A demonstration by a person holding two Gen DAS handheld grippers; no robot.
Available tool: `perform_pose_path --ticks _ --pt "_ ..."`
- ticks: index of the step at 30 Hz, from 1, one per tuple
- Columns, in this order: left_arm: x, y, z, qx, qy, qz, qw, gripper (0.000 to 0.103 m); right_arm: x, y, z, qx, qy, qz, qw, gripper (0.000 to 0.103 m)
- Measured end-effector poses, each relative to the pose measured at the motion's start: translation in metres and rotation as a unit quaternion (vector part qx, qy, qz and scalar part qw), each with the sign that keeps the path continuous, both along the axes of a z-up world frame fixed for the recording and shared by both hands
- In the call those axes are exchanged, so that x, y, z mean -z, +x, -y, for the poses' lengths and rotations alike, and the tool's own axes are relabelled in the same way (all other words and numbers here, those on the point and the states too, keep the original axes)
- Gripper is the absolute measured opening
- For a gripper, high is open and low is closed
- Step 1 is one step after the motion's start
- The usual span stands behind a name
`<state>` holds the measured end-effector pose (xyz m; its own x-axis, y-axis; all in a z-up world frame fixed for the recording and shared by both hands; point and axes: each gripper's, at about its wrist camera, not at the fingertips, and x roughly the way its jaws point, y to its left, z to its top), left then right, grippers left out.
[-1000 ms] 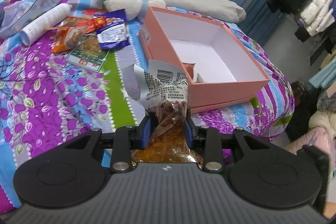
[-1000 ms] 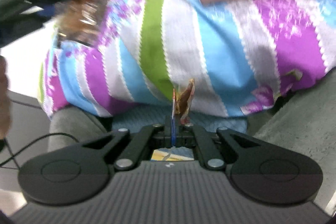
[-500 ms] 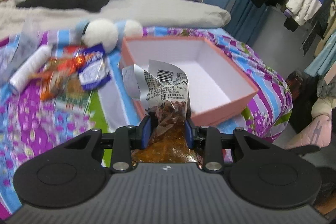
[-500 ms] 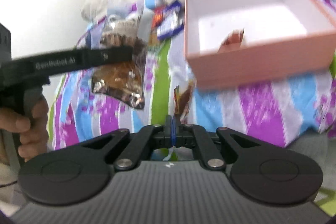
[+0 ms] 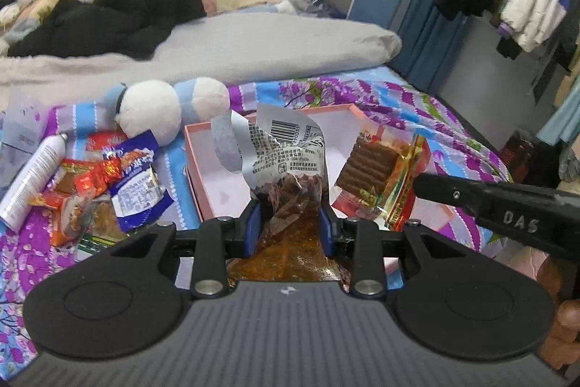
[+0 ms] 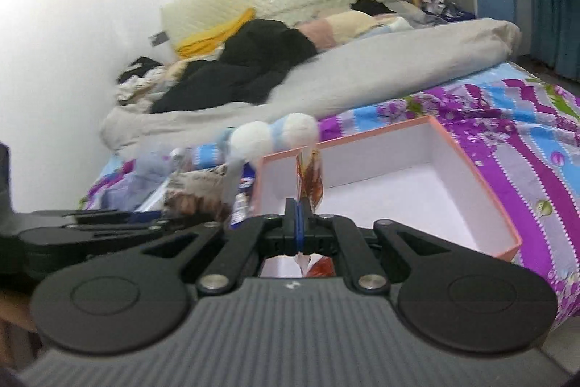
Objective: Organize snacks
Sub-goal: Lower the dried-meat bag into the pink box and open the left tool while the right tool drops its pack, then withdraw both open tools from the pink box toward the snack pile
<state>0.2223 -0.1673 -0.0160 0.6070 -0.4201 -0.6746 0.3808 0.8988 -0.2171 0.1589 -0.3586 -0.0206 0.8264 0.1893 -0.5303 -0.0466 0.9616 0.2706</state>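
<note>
My left gripper [image 5: 289, 218] is shut on a clear and silver snack pouch [image 5: 286, 165] with brown pieces, held just before the near wall of a pink box [image 5: 195, 147]. My right gripper [image 6: 298, 209] is shut on a thin red and yellow snack packet [image 6: 311, 176], held edge-on over the box's near left corner [image 6: 467, 147]. In the left wrist view that packet [image 5: 377, 175] shows a brown bar inside and hangs over the box. The box floor looks white and bare where visible.
Several loose snack packets [image 5: 108, 184] and a white spray can [image 5: 32, 180] lie left of the box on the patterned quilt [image 5: 417, 100]. A white and blue plush toy [image 5: 163, 107] sits behind them. A grey duvet [image 5: 253, 42] lies beyond.
Both grippers rose and moved toward the box with their packets. My right gripper came up from below the bed edge to over the box.
</note>
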Motion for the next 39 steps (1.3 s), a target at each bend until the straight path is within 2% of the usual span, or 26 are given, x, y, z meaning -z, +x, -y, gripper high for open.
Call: perform_pose_path --ticks 7,13,15,16,17,18,21,22,23,24,39 --pt "0.036 0.051 0.028 -0.007 0.014 -0.042 0.999 0.038 0.045 0.046 0.018 0.03 -0.029 -0.052 0.998 0.003" --pt "0.067 0.072 0.032 -0.013 0.019 -0.071 0.9972 0.038 0.088 0.065 0.025 0.053 -0.04 -0.091 0.994 0.004" --pt "0.07 0.075 0.029 -0.011 0.018 -0.069 0.9974 0.044 0.099 0.067 0.026 0.061 -0.035 -0.102 0.992 0.006" --pt "0.071 0.076 0.028 -0.014 0.023 -0.068 0.9973 0.049 0.103 0.067 0.027 0.066 -0.032 -0.105 0.992 0.006" --pt "0.07 0.076 0.026 -0.018 0.031 -0.066 0.9972 0.059 0.106 0.068 0.028 0.07 -0.028 -0.112 0.991 0.006" --pt "0.069 0.074 0.025 -0.017 0.033 -0.061 0.9974 0.062 0.107 0.07 0.028 0.071 -0.024 -0.12 0.99 0.006" --pt "0.06 0.068 0.018 -0.012 0.021 -0.052 0.9983 0.062 0.107 0.07 0.027 0.078 -0.021 -0.13 0.988 0.012" --pt "0.056 0.066 0.015 -0.013 0.016 -0.051 0.9985 0.062 0.105 0.069 0.027 0.08 -0.025 -0.128 0.988 0.029" --pt "0.052 0.062 0.012 -0.012 0.012 -0.048 0.9987 0.062 0.103 0.067 0.026 0.081 -0.026 -0.123 0.989 0.053" --pt "0.047 0.058 0.01 -0.012 0.008 -0.043 0.999 0.062 0.099 0.062 0.023 0.082 -0.024 -0.113 0.99 0.059" --pt "-0.021 -0.035 -0.069 -0.04 -0.012 0.03 0.9987 0.062 0.04 -0.012 -0.029 0.041 -0.024 -0.027 0.999 0.058"
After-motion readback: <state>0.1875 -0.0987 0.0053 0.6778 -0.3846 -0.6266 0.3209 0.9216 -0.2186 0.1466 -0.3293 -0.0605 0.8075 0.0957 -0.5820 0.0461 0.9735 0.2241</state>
